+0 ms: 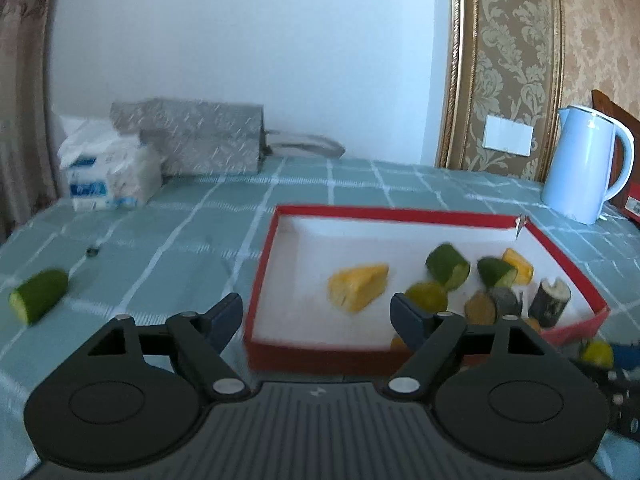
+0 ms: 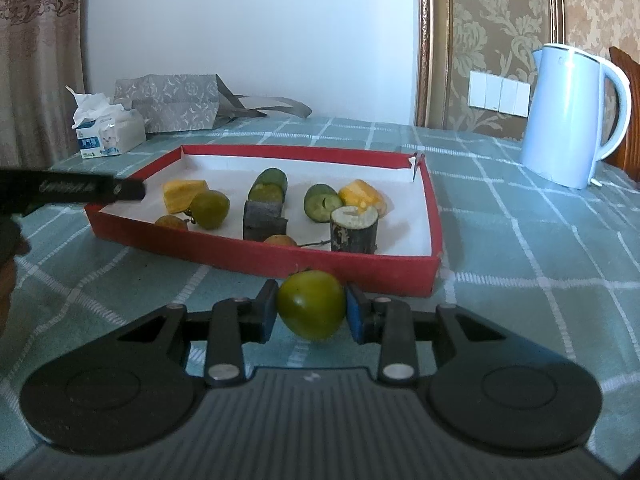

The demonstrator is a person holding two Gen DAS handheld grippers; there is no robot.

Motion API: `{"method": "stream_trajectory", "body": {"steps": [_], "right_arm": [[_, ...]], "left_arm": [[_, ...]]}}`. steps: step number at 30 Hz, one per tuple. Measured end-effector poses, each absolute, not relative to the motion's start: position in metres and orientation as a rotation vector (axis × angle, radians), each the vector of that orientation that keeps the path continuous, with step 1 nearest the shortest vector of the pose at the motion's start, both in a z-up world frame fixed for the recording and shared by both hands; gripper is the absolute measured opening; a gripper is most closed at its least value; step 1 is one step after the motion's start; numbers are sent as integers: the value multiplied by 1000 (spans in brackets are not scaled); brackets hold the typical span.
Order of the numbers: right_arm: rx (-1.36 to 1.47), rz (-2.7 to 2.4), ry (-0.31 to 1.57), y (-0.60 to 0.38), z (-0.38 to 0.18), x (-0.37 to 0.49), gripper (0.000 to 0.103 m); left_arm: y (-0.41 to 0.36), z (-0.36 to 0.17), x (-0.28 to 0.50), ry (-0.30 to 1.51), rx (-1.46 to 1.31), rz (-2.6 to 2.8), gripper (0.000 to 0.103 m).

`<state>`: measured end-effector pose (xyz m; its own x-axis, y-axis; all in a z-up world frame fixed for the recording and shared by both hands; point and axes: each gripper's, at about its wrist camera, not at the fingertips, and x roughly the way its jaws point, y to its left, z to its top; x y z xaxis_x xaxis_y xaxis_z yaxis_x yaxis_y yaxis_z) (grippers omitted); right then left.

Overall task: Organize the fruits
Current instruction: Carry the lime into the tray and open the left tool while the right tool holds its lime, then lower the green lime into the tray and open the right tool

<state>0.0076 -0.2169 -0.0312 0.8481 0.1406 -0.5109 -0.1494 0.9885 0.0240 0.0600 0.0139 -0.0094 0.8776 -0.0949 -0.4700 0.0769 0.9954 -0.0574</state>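
Here the left gripper [image 1: 316, 314] gapes empty, view blurred. Right gripper [image 2: 311, 312] clamps a green fruit [image 2: 311, 310]; the red tray's [image 2: 256, 254] near wall half-hides small fruits.

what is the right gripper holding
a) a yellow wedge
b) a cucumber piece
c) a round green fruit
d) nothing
c: in the right wrist view the right gripper has its pads pressed on both sides of a round green fruit, just in front of the red tray.
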Motion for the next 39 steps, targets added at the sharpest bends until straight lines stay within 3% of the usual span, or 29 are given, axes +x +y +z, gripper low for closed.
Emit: {"method": "stream_trajectory", "body": {"steps": [13,20,30,32,35,39], "right_arm": [[-15,108,473,-226,-7,5,33],[-39,77,493,-227,12,63,33],[-59,-1,574,-219,-8,132,33],[-52,7,593,-218,-8,137,55],[-40,-7,550,-218,-6,133,75],[-57,-40,483,-217,0,120,78]], "left_arm": [[26,-26,45,593,-40,-118,81],[20,-30,48,614,-11,-116,81],[18,-31,53,628,-15,-127,81],[17,-31,53,627,-11,-127,81],[17,-31,54,629,-16,-128,81],[17,-31,54,630,-16,-121,81]]}}
